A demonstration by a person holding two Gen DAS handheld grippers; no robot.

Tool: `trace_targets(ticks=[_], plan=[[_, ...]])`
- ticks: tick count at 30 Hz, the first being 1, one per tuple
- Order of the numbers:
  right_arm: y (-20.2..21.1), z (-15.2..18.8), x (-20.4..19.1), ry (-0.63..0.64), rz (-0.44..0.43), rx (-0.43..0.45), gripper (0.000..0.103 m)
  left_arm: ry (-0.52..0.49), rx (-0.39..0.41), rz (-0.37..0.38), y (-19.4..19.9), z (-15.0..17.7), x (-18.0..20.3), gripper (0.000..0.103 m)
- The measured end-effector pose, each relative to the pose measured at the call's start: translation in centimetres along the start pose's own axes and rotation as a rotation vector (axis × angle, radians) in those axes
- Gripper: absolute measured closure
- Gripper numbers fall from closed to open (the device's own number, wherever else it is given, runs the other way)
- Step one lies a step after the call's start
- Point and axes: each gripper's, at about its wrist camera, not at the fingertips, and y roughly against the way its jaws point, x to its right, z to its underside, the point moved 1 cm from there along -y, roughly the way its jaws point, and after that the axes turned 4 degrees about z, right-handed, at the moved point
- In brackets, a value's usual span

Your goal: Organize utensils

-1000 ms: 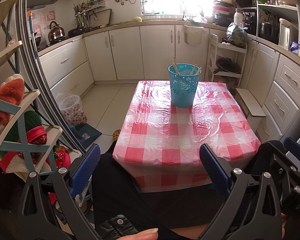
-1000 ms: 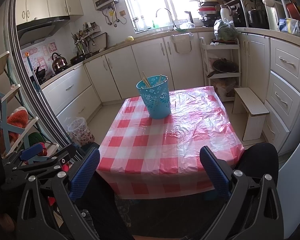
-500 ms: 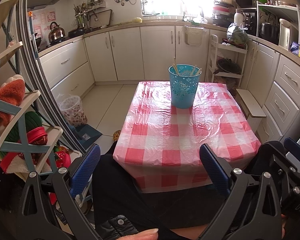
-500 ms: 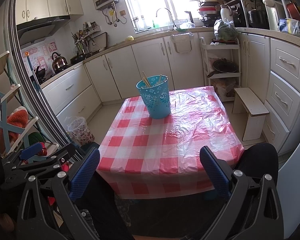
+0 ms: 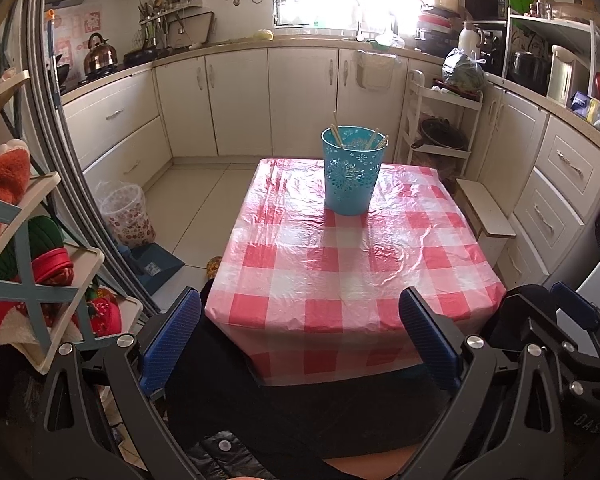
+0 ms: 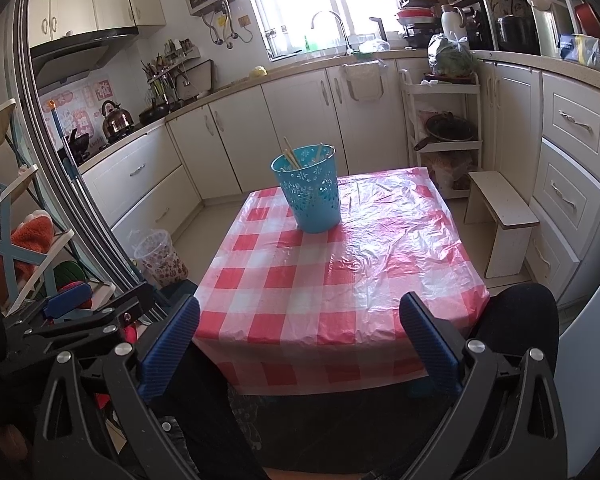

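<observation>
From where I watched, my left hand-held gripper [image 5: 300, 336] hung low over my lap, short of the near edge of the tabletop [image 5: 352, 276], its blue-padded fingers [image 5: 170, 338] spread wide with nothing between them. In that view, a shelf rack [image 5: 40, 264] with red and green cloth items stood at about nine o'clock, and a patterned waste bin [image 5: 126, 216] sat on the floor at ten o'clock. The red-and-white checked cover lay wrinkled over the tabletop, and toward its far end, at twelve o'clock, stood the teal perforated holder [image 5: 353, 171], upright. Wooden chopsticks [image 5: 336, 133] leaned inside it, their tips poking above the rim; I could not tell how many. A small wooden stool [image 5: 486, 212] stood just beside the tabletop at two o'clock.

My right hand-held gripper [image 6: 300, 338] was likewise held back from the near edge, fingers [image 6: 428, 340] wide apart and gripping nothing. In its view the holder sat at about twelve o'clock, well apart from both grippers, with the left gripper's frame visible at eight o'clock.
</observation>
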Motion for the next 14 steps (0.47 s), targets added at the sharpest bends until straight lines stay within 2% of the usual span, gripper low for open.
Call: trace_targets(ticks=[4, 8, 14], plan=[[-0.3, -0.4, 0.8, -0.011, 0.003, 0.012, 0.007, -0.021, 0.016, -0.034, -0.7, -0.2, 0.2, 0.008], [-1.6, -1.0, 1.8, -0.017, 0.028, 0.010, 0.007, -0.043, -0.007, -0.043, -2.4, -0.5, 0.9, 0.008], [-7.2, -2.4, 3.9, -0.002, 0.090, -0.029, 0.007, -0.026, -0.072, -0.023, -6.0, -1.0, 0.8, 0.008]])
